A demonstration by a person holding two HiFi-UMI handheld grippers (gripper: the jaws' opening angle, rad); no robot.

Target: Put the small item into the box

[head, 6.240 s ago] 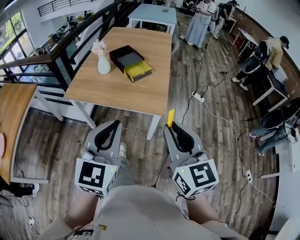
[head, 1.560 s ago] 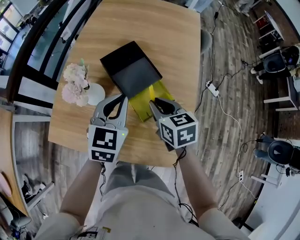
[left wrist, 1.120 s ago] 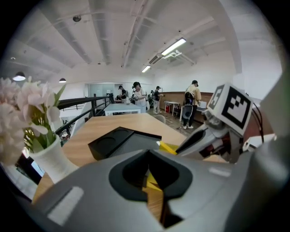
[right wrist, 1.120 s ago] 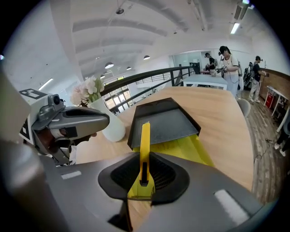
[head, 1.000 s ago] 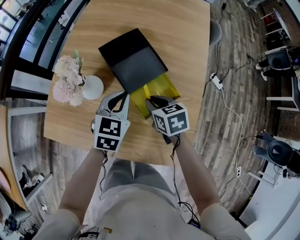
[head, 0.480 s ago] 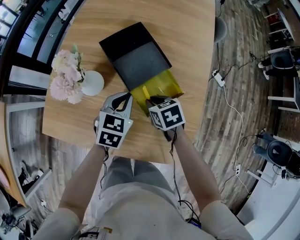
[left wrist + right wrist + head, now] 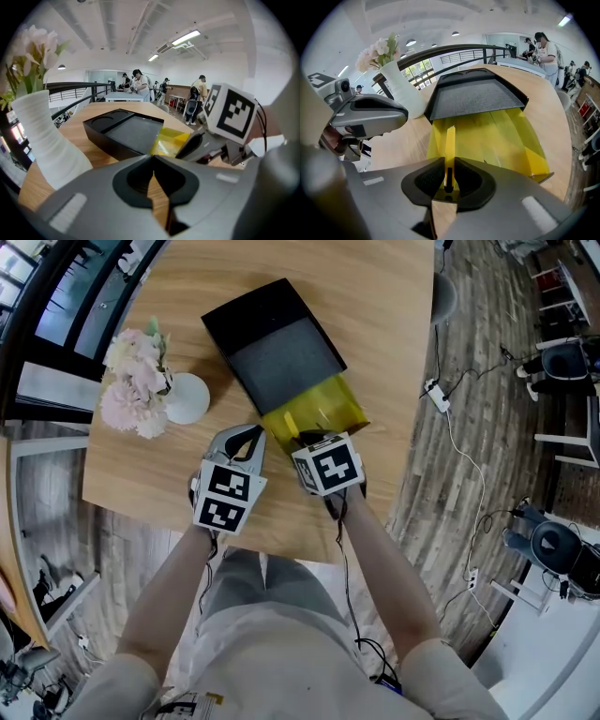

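Right gripper view: right tongs (image 7: 449,165), lower centre, closed on the thin yellow small item (image 7: 450,140), which stands upright over the near edge of the yellow tray (image 7: 506,136). Left tongs (image 7: 153,169) closed on nothing, above the bench (image 7: 157,199). Black box (image 7: 126,133) lies behind; vase (image 7: 42,136) at frame left.

The right tool (image 7: 449,165) has brought its yellow strip (image 7: 450,140) over the box (image 7: 281,362).
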